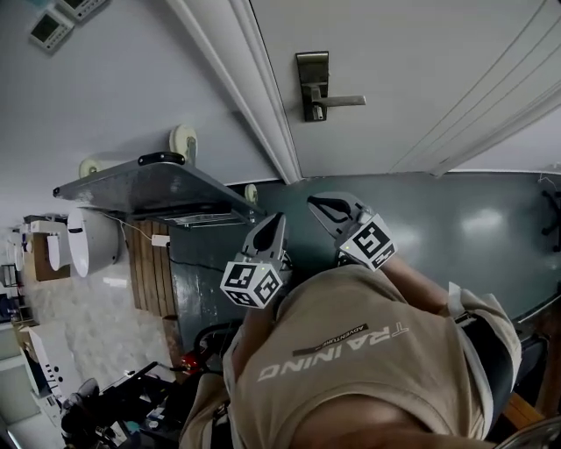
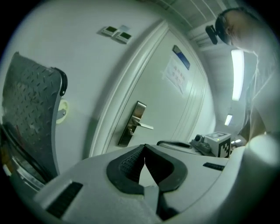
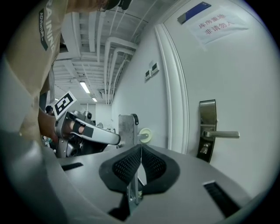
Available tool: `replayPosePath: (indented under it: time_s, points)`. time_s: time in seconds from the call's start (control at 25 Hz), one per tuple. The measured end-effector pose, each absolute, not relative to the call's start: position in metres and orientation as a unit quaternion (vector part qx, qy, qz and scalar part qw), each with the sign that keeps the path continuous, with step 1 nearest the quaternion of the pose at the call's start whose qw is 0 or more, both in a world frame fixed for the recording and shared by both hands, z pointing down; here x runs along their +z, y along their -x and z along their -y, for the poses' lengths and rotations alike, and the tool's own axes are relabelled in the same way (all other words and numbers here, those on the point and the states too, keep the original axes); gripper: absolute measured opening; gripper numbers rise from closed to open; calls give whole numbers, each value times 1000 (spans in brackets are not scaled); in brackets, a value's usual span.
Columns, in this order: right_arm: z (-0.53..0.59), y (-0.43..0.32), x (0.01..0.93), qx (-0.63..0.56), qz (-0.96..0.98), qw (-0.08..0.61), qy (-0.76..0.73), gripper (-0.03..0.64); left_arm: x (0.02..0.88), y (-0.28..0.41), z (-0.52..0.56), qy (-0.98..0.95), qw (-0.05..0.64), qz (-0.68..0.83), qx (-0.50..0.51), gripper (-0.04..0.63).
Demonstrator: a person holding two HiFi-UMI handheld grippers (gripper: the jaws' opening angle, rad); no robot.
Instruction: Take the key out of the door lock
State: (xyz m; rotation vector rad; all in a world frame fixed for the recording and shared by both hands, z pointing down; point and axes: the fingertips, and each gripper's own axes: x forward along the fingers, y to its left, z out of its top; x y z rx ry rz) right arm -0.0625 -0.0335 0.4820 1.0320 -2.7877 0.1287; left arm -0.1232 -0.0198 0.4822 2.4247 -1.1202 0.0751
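Far to my left, two small control panels (image 1: 54, 24) sit on the pale wall (image 1: 114, 96), and nearer in a folded metal platform trolley (image 1: 149, 186) stands on end against that wall, its wheels touching it. My left gripper (image 1: 279, 219) comes next, held out level toward the wall and door. Its ribbed pads (image 2: 127, 162) meet at the tips with nothing caught between them, so it is clenched and empty. The white door frame (image 1: 259, 96) runs past it. My right gripper (image 1: 321, 203) is just beside the left one and is clamped together the same way, with nothing in its grip. Both are well apart from the door (image 1: 421, 61). On the door, the dark metal lock plate (image 1: 312, 83) carries a lever handle (image 1: 344, 102) that points right. The key (image 3: 204, 148) shows as a small stub in the plate just below that lever. Neither gripper touches it. Dark green floor (image 1: 473, 228) spreads to the right.
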Motion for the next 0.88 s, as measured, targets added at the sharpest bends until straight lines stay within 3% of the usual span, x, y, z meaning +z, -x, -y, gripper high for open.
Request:
replayPosePath:
  time_s: [0.52,0.88]
  points:
    - [49,156,479,60,879,83,-466,14,470,211,66,-934,201,294,22,6]
    - [41,169,486,75,847,94,-517,15,478,213,66,-954,190,229,40,6]
